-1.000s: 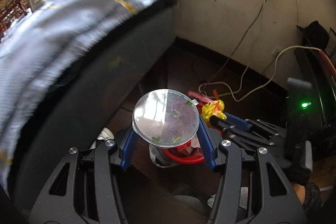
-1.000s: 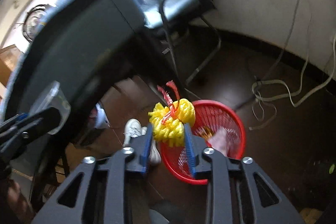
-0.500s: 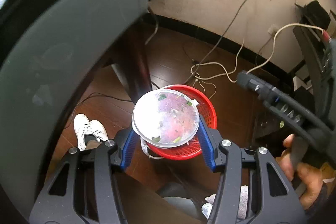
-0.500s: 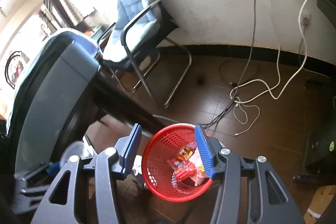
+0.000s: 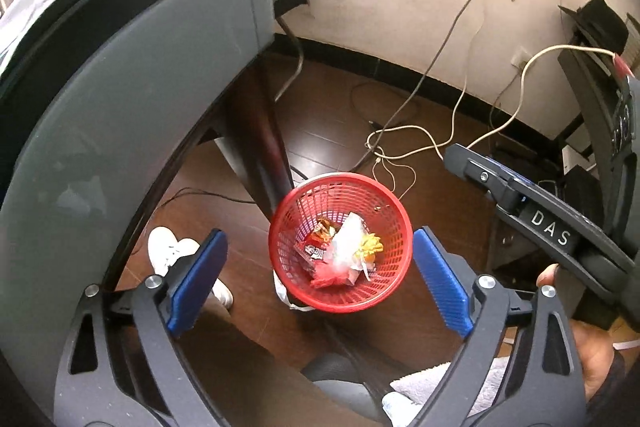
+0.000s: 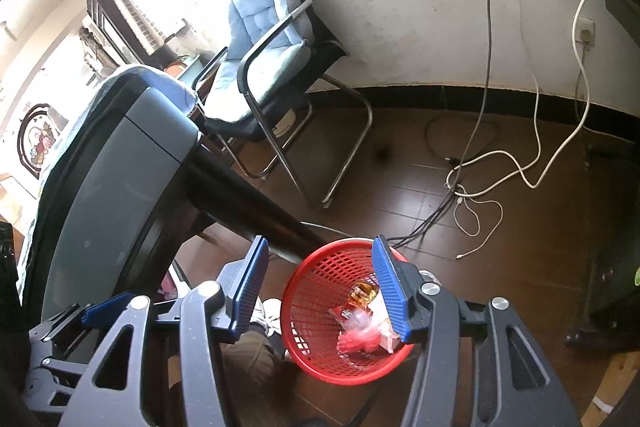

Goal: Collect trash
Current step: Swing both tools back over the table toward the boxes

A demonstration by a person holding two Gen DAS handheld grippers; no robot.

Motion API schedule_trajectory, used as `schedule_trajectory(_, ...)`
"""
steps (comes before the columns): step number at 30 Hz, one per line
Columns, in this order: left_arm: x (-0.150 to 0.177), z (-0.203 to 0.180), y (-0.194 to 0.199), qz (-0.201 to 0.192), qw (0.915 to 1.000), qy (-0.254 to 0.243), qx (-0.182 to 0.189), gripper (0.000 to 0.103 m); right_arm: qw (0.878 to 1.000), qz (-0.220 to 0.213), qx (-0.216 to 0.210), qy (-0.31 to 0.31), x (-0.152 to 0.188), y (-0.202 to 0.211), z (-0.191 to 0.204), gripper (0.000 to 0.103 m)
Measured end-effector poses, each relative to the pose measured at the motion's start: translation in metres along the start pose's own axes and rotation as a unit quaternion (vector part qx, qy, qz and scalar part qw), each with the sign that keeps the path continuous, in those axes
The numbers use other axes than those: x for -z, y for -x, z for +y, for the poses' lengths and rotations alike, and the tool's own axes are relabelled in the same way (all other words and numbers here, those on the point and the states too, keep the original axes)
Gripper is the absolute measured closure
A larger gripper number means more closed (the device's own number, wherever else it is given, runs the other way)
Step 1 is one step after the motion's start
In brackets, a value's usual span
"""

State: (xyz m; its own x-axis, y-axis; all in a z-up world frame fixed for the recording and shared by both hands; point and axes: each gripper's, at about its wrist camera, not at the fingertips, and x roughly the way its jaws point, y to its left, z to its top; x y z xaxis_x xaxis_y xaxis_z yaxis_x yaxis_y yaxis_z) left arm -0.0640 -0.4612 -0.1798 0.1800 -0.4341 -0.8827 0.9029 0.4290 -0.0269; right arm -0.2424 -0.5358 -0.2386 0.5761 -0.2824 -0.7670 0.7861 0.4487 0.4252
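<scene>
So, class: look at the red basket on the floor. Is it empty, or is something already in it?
Not empty. The red basket holds a small pile of trash: wrappers, clear plastic, something yellow. Most of its mesh wall shows bare above the pile.

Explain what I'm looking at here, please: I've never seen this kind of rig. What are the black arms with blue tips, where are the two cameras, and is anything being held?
No robot is involved: a person holds a two-finger gripper in each hand, and each gripper carries a fisheye camera that looks forward along its fingers. One picture comes from the left gripper, the other from the right gripper. The blue strips are the finger pads. Both grippers are open and hold nothing.

Both point down at a red basket on the brown floor, beside a dark table leg. Inside lie wrappers, a clear plastic piece and something yellow. Cables trail across the floor, and a chair with a blue cushion stands by the wall. The person's white shoe shows too.
</scene>
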Motion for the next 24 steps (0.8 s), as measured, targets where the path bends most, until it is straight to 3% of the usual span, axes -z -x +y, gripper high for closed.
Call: schedule_trajectory(24,0.014,0.013,0.100,-0.099,0.9937,0.024,-0.046,0.009,0.995,-0.056,-0.048,0.069,-0.002,0.066,0.064,0.038)
